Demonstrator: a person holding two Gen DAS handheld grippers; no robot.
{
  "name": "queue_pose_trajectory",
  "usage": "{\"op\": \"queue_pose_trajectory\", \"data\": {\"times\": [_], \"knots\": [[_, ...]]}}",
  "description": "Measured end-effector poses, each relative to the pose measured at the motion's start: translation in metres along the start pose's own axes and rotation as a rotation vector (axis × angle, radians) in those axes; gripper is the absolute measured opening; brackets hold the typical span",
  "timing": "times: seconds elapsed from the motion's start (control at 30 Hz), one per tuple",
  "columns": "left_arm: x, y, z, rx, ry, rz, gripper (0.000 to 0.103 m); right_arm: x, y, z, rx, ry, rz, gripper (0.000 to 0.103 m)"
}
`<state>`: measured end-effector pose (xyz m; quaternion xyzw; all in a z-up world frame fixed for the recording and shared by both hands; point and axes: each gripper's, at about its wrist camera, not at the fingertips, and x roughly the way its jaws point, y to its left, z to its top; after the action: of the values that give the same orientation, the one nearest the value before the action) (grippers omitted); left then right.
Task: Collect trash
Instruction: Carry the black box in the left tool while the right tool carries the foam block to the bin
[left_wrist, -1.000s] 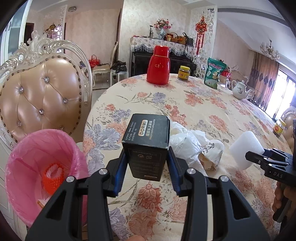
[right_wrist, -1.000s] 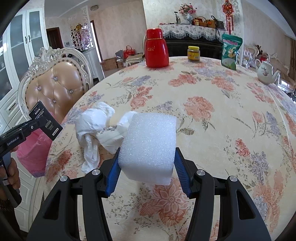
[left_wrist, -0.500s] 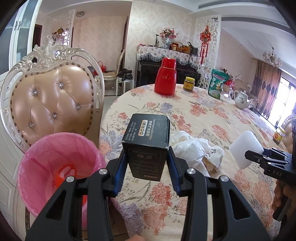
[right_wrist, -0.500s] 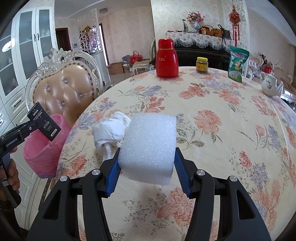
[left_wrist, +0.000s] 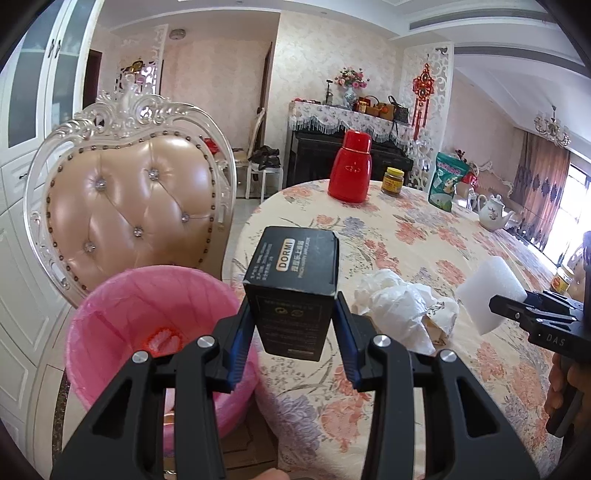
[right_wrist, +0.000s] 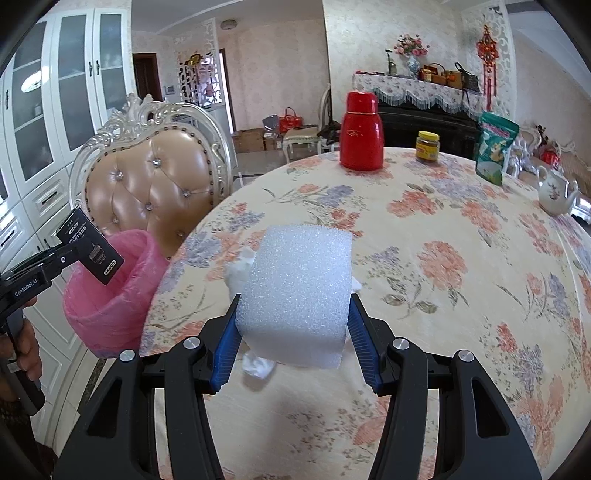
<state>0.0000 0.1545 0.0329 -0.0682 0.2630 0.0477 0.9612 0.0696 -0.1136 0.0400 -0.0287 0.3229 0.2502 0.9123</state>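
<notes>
Left wrist view: left gripper (left_wrist: 293, 330) fingers clamp the black box (left_wrist: 293, 291) beside the pink bin (left_wrist: 147, 332); carry it fully over the rim before letting go. Right gripper (right_wrist: 293, 338) fingers grip the foam block (right_wrist: 299, 291) above the surface (right_wrist: 443, 258).

The black box (left_wrist: 293, 295) hides part of the pink bin (left_wrist: 110, 314) rim behind it, and the small print on the box's faces is too fine to read. In the right wrist view, the foam block (right_wrist: 295, 295) covers most of the crumpled white wrapper (right_wrist: 236, 273) behind it. Inside the pink bin, the orange item (left_wrist: 162, 338) is too blurred to identify. Right of the foam block, a jar (left_wrist: 561, 278) is partly hidden.
</notes>
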Motion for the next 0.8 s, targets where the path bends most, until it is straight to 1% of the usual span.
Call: {"op": "queue_pose_trajectory", "data": {"times": [0.5,0.8], "knots": [[-0.023,0.043,-0.006,-0.038,-0.02,0.056,0.041,0.011,0.054,0.018,-0.07,-0.009,0.074,0.052],[-0.031,0.07,-0.007,-0.064,-0.025,0.084,0.041,0.026,0.093,0.03,-0.118,0.0,0.12,0.052]]}}
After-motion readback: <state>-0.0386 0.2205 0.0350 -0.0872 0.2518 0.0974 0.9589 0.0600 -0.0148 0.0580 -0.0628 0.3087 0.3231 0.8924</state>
